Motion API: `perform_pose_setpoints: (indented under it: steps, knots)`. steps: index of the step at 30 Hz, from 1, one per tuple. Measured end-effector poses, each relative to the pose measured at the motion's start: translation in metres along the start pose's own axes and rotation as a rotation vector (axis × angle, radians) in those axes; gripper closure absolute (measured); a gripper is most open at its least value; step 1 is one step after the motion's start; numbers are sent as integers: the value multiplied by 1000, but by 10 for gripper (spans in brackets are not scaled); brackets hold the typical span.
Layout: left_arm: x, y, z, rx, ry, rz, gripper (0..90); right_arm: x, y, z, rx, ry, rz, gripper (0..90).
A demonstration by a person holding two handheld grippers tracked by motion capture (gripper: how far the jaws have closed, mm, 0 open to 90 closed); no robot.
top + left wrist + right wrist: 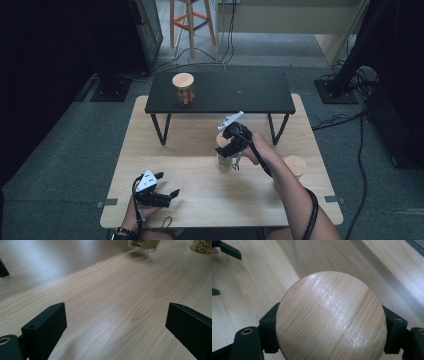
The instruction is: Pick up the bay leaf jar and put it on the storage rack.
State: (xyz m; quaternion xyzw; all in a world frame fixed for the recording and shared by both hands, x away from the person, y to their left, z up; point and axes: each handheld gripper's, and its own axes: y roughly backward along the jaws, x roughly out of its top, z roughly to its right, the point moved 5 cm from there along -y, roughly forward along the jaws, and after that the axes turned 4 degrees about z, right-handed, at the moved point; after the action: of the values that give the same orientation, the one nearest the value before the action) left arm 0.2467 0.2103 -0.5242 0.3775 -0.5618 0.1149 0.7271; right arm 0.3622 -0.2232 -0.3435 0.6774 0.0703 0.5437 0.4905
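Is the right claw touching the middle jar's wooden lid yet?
Touching. In the right gripper view the right claw has both jaws pressed against opposite edges of the round wooden lid, with no gap on either side. The high view agrees: it sits on the jar.

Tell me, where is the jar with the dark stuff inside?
In the high view, the jar stands on the left end of the black shelf, behind the wooden table.

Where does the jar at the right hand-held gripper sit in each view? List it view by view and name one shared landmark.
High view: the jar stands mid-table, under the right hand-held gripper.
Left gripper view: probably the glass base cut off by the top edge.
Right gripper view: its round wooden lid sits in the centre, flanked by the jaws.
Shared landmark: the light wooden table.
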Motion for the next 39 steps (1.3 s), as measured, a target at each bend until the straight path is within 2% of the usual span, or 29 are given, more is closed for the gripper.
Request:
perform_pose_setpoints:
  steps: [8, 17, 26, 39]
  knots:
    - [0, 0, -1, -6, 6, -1, 35, 23, 32, 2, 8, 57, 0, 230]
    - [0, 0, -1, -6, 8, 0, 35, 48, 57, 6, 37, 102, 7, 230]
    - [0, 0, -3, -14, 7, -2, 34, 74, 78, 13, 50, 126, 20, 230]
    - [0, 0, -3, -18, 8, -2, 33, 104, 97, 23, 54, 158, 20, 230]
